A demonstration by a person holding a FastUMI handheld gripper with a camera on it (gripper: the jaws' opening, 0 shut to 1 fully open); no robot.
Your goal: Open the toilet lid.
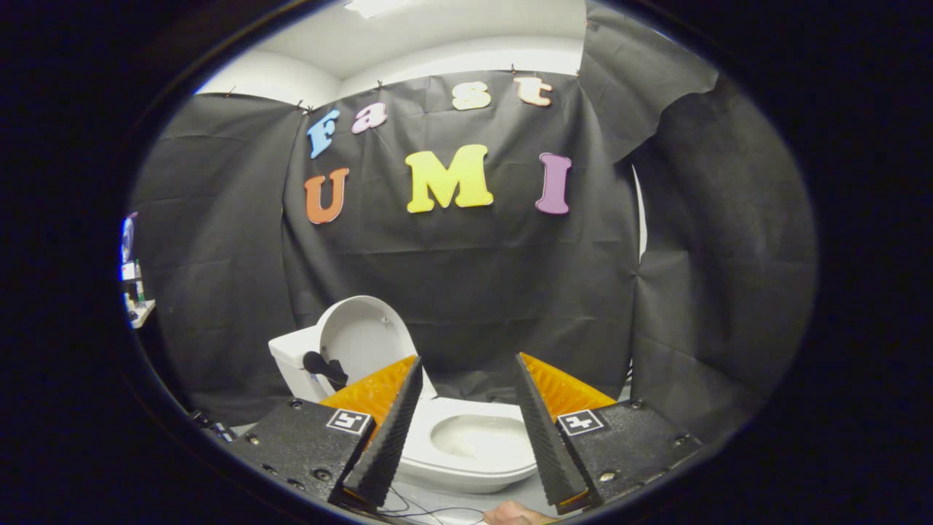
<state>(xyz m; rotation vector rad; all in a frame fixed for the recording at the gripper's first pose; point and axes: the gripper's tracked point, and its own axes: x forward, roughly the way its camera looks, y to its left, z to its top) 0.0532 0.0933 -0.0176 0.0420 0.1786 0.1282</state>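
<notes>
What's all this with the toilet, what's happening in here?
A person is working a hand-held gripper whose job is to open the toilet lid. The lid already stands raised, leaning back against the tank, and the bowl lies uncovered. The gripper's two fingers are spread apart with nothing between them, the bowl showing through the gap just beyond. A bit of the person's hand peeks in below the fingers.
</notes>
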